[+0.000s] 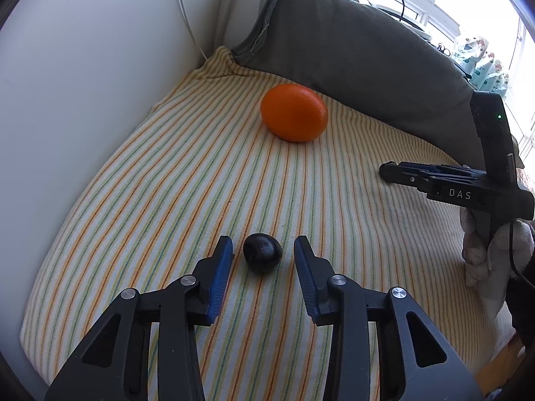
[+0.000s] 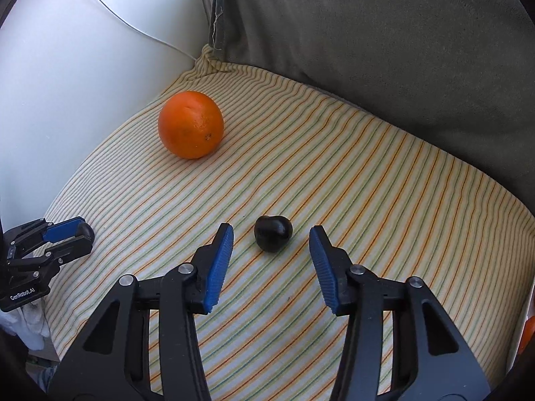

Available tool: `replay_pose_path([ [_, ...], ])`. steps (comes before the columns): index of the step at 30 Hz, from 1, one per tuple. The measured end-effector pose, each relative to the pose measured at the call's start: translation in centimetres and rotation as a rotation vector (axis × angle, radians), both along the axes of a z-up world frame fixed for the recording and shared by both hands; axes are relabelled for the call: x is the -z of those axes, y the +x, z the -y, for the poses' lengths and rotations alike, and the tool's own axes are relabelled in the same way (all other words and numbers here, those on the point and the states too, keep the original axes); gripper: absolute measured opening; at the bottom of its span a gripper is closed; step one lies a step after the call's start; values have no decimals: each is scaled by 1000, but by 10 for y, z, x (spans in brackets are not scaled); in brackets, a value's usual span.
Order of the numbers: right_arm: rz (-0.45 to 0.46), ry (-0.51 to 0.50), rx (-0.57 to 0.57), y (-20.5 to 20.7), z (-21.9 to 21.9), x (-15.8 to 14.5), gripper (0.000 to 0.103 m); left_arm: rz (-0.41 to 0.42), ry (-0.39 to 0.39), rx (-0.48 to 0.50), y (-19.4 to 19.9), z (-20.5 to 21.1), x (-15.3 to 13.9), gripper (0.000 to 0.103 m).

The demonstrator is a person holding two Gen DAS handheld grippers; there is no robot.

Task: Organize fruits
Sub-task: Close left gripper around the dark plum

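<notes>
**A:** Start at the left. What's it made of?

**B:** A smooth white wall (image 1: 83,83), with a thin white cable (image 1: 190,30) running down into the corner. Butted against it is a soft padded surface under a striped cloth (image 1: 167,183), with fine orange, green and cream lines and a few gentle wrinkles.

**A:** And the fruit?

**B:** An orange (image 1: 294,112), round with dimpled skin, sits toward the back of the cloth, near the grey cushion (image 1: 351,50) but apart from it. A small dark fruit (image 1: 262,253), glossy and nearly black, lies nearer the middle, well apart from the orange.

**A:** Jaws?

**B:** The left gripper (image 1: 263,240) is spread wide. Its ribbed blue pads (image 1: 220,277) stand on either side of the dark fruit with cloth showing in both gaps, so nothing is gripped. The right gripper (image 2: 271,228) is just as wide, and its own camera frames the same fruit with neither pad touching it.

**A:** Room to move?

**B:** There's bare cloth all round both fruits. The wall bounds the left side, and the slumped, coarse-woven cushion bounds the back and right. In the left view the right gripper comes in from the right edge, low over the cloth.
</notes>
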State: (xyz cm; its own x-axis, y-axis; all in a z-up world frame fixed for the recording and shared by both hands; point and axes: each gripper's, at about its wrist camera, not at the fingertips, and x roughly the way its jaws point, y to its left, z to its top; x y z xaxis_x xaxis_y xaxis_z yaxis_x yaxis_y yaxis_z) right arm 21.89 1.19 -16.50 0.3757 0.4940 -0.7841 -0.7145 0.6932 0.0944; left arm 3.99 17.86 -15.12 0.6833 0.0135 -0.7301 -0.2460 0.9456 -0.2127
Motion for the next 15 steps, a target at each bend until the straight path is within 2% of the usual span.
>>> replay_pose_path([
  [15, -15, -14, 10, 8, -6, 5, 36, -3, 2, -11, -2, -2, -1, 26],
])
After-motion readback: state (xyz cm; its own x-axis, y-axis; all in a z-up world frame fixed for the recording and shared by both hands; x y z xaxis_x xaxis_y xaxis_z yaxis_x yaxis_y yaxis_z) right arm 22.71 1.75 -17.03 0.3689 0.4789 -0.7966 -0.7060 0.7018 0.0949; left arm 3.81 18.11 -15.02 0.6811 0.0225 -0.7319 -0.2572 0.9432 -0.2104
